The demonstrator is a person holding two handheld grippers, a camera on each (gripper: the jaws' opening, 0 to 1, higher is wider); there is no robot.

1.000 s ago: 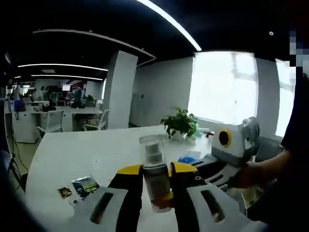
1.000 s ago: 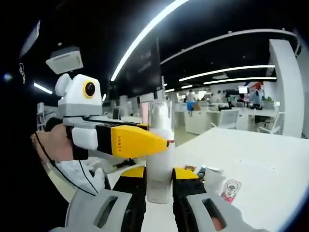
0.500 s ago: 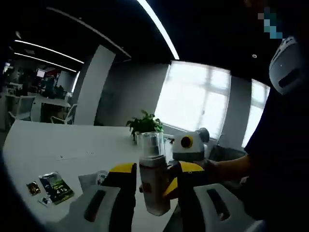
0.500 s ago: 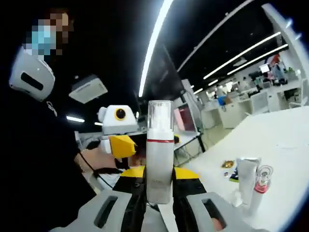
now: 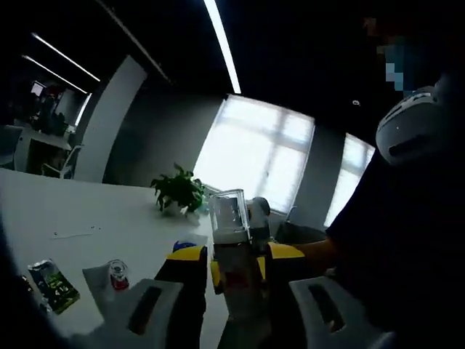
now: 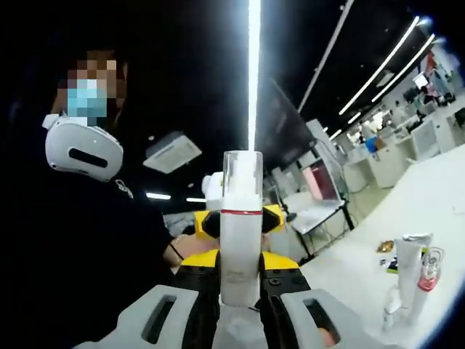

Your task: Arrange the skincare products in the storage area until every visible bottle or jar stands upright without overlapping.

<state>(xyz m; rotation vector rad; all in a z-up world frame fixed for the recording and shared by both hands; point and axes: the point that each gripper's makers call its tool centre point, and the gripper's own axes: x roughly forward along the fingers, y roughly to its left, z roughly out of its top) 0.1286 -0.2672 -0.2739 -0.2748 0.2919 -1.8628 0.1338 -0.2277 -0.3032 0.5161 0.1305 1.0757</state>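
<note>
Both views have tilted upward since a moment ago. The left hand-held gripper and right hand-held gripper stay clamped on one white clear-capped pump bottle, lifted off the white desk, so it still needs setting upright.

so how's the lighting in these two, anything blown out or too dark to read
Left gripper view: the window is blown out, leaving the pump bottle in the left gripper dim and backlit. Right gripper view: the ceiling light strip glares white, the bottle in the right gripper is well lit, the person mostly shadow.
</note>
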